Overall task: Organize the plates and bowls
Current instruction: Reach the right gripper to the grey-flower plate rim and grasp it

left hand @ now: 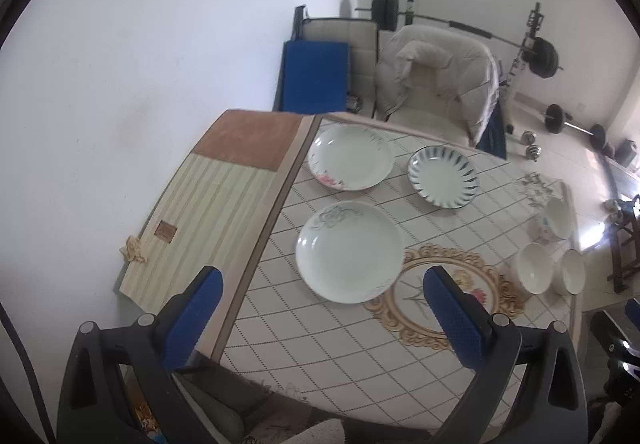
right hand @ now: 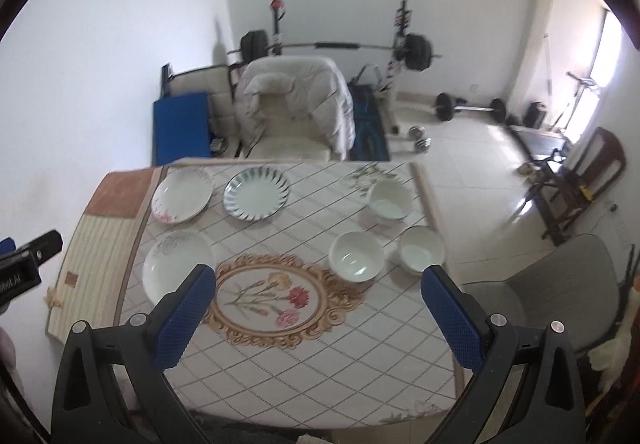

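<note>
White china lies spread over the table (right hand: 304,376), whose cloth is printed with a diamond grid and a gilt oval of carnations. Three plates sit toward the wall side: a plain plate with a grey flower (left hand: 349,251) nearest, a plate with pink blossoms (left hand: 350,157) at the far corner, and a plate with dark radiating strokes on its rim (left hand: 443,177) beside that one. None touches another. Three bowls stand on the opposite side, apart from the plates: a far bowl (right hand: 390,200) and two nearer ones, the middle bowl (right hand: 356,256) and the edge bowl (right hand: 422,249), which sit just beside each other.

The left gripper (left hand: 322,308) hangs above the near wall-side part of the table, blue pads spread wide with nothing between them; the grey-flower plate lies ahead of it. The right gripper (right hand: 318,304) hovers over the near edge, also spread and empty, framing the carnation oval.

Only the left view shows the striped mat (left hand: 208,204) at full width, with its brown panel and small label. Only the right view looks down into the bowls, all empty, and takes in the grey chair (right hand: 560,296) at the table's open side. Both show the cream armchair (right hand: 294,112) and the barbell rack (right hand: 340,44) behind it.
</note>
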A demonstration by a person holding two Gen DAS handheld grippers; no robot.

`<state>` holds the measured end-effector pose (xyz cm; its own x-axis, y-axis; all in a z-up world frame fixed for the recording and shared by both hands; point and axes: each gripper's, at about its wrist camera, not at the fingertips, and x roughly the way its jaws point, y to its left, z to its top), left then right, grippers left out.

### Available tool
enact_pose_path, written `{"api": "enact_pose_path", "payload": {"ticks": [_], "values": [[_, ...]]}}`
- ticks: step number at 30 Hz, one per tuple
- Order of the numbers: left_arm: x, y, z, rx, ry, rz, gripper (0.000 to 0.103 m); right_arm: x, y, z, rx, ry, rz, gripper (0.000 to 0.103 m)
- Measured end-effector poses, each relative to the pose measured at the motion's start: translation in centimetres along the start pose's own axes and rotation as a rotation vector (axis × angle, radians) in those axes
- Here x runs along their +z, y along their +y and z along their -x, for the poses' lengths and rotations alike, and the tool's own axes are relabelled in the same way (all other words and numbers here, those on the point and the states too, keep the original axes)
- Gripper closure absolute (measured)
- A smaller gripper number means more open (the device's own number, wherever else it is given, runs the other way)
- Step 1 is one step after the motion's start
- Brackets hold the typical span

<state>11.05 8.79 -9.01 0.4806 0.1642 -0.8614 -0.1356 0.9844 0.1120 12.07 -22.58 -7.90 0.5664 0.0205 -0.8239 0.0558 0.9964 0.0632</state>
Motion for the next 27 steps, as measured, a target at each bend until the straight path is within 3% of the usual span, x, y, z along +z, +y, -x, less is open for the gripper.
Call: {"api": "enact_pose_path", "payload": {"ticks": [3, 5, 12, 16, 22, 27], "values": [[0.1, 2.0, -5.9, 0.008, 0.104, 0.031, 0.000, -0.1, 2.1, -7.1, 0.137, 0.121, 0.030, 0.000], [0.2, 3.0, -10.0, -0.002, 0.176, 0.041, 0.000, -0.3, 3.9, -11.8, 0.182, 0.195, 0.049, 0.000], [1.7, 5.3, -25.1, -0.111, 0.424, 0.034, 0.003, 0.3, 9.7, -25.7, 0.207, 0.377, 0.042, 0.000], [2.6, 5.8, -31.9, -0.170, 0.517, 0.026, 0.020, 0.8, 12.6, -33.0, 0.212, 0.480, 0.003, 0.000], [2.9, 4.3, -38.3, -0.244, 0.606, -0.057, 0.047, -0.1, 15.0, -41.5, 0.207, 0.616, -0.009, 0.003], [1.8, 2.7, -40.4, -0.299, 0.659, -0.108, 0.053, -1.2, 15.3, -44.8, 0.244, 0.692, -0.052, 0.021]]}}
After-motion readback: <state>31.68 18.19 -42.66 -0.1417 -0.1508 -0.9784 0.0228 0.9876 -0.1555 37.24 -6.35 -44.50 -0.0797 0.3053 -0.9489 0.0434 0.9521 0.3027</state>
